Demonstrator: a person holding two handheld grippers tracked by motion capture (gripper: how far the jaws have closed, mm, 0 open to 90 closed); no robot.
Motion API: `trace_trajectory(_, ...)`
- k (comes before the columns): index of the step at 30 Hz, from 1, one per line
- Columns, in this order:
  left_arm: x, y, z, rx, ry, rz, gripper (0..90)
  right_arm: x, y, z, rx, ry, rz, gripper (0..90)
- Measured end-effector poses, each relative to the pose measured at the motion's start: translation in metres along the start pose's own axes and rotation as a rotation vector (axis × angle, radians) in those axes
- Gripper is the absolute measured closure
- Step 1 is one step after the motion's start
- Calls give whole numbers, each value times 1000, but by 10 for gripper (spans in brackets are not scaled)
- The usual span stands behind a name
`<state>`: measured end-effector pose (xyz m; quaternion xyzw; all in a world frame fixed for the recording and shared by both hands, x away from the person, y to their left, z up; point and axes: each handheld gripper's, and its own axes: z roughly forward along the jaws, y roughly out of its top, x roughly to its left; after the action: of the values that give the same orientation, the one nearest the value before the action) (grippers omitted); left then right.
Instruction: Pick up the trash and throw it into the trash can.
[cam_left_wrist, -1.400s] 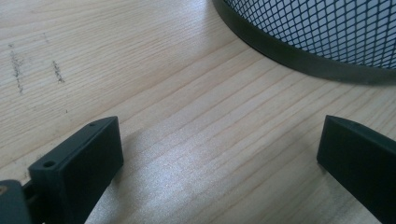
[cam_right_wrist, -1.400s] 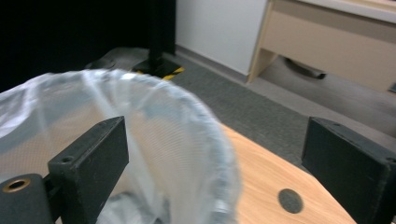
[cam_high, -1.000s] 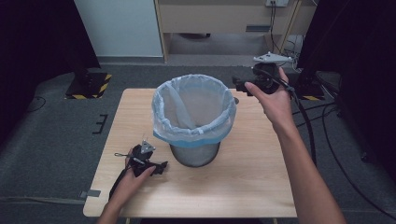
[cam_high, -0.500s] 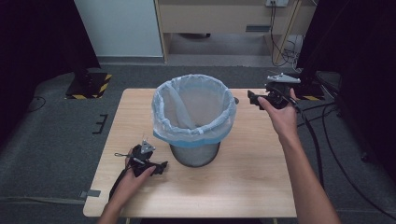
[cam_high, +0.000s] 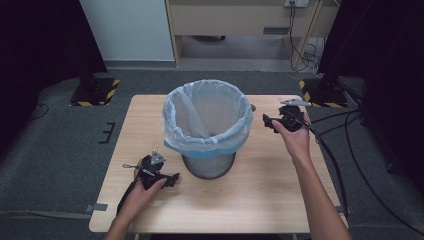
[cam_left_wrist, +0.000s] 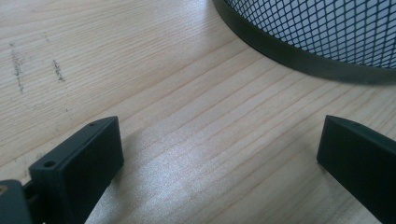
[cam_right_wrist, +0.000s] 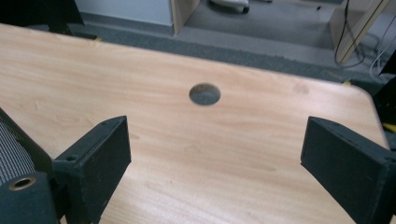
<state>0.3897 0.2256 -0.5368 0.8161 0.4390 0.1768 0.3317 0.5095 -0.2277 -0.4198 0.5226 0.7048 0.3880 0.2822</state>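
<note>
Both of my hand-held grippers are empty with jaws wide apart. Nearest me, the left hand-held gripper (cam_high: 172, 178) rests low on the desk (cam_high: 280, 200), pointing toward the base of the mesh bin (cam_high: 208, 165), which stands just ahead and to its right. The bin sits upright mid-desk, its bag (cam_high: 207, 115) folded over the rim. Farther off, the right hand-held gripper (cam_high: 268, 121) hovers beside the rim, which lies to its left, near the desk's cable hole (cam_right_wrist: 204, 94). I judge the right closer to the bag's edge.
</note>
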Motion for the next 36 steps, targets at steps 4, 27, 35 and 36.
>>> trace_trajectory(4,0,0,0,0,0,0,0,3,-12,13,45,-13,-28,86)
trace_trajectory(27,0,0,0,0,0,0,0,-2,-51,35,88,27,53,92)
trace_trajectory(35,0,0,0,0,0,0,0,-1,-73,52,129,34,113,90)
trace_trajectory(36,0,0,0,0,0,0,0,-1,-76,54,135,32,119,87)
